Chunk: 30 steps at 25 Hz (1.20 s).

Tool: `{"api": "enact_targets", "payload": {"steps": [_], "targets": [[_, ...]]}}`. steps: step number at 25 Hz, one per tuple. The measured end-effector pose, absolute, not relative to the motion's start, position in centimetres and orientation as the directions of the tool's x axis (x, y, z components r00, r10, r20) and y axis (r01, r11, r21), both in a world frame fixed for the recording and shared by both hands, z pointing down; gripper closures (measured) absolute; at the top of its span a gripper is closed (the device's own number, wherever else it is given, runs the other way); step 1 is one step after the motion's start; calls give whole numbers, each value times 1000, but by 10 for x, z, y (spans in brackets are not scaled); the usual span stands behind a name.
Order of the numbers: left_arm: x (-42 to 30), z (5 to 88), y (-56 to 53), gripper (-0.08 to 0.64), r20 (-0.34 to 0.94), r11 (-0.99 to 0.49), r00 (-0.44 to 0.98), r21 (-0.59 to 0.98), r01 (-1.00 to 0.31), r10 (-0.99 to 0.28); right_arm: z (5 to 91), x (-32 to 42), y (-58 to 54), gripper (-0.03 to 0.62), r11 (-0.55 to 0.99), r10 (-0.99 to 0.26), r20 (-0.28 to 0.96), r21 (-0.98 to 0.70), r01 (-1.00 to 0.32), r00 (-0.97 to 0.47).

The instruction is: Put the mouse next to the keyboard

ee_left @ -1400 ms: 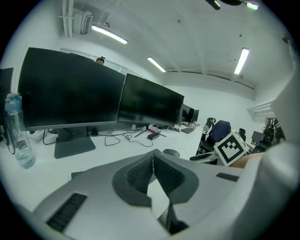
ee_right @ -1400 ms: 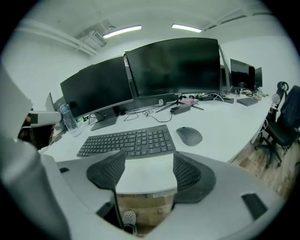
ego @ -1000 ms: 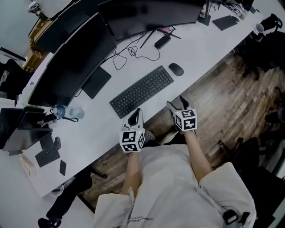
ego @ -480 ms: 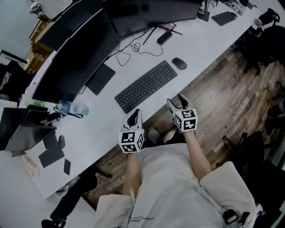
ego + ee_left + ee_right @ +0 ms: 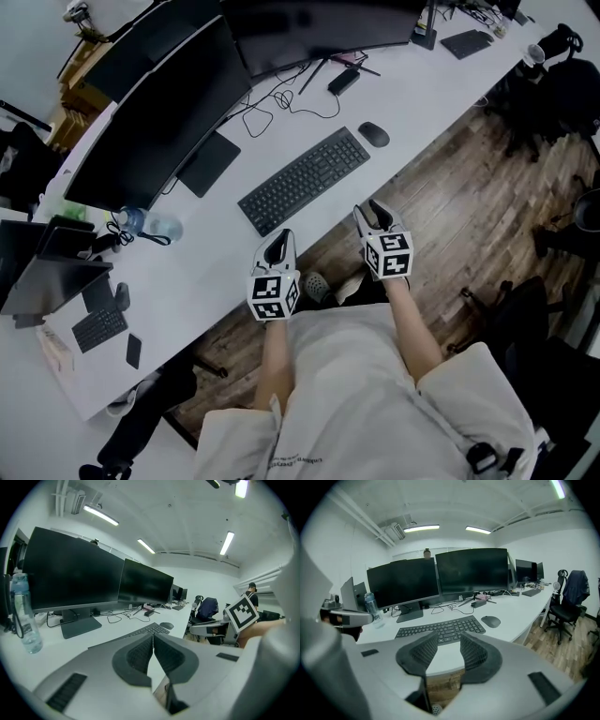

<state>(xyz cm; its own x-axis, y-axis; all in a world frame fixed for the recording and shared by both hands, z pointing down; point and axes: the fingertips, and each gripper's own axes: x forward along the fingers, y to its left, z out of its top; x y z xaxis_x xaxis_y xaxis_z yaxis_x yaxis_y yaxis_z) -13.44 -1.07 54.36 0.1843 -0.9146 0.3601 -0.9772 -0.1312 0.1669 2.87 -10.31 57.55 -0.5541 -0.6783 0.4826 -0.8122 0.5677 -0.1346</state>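
Before the desk point(image 5: 412, 89), left tool point(image 5: 279, 246) together, empty; right tool point(image 5: 377, 215) half-apart, just closing, empty.

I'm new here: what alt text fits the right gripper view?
The right gripper, jaws empty and apart though they have just been closing, points across a white desk at a keyboard with a mouse right of it. Dark monitors stand behind.

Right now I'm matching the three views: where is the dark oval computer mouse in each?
Head view: dark oval computer mouse, upper centre.
Left gripper view: mouse near the centre.
Right gripper view: mouse right of centre.
Shared landmark: long black keyboard, beside the mouse on its left in every view.
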Motion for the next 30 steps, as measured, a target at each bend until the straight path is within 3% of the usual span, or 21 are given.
{"api": "enact_targets", "payload": {"steps": [13,30], "targets": [[-131,550,-3,535,362,-118,178,182,-976,-915,569,23,-99,559,601,-671,462,-121,-790,-580],[-109,556,-16,535,367,-140,213,216,-966,-906,559,33,-98,588,634,-676,453,-44,-772,-581]]}}
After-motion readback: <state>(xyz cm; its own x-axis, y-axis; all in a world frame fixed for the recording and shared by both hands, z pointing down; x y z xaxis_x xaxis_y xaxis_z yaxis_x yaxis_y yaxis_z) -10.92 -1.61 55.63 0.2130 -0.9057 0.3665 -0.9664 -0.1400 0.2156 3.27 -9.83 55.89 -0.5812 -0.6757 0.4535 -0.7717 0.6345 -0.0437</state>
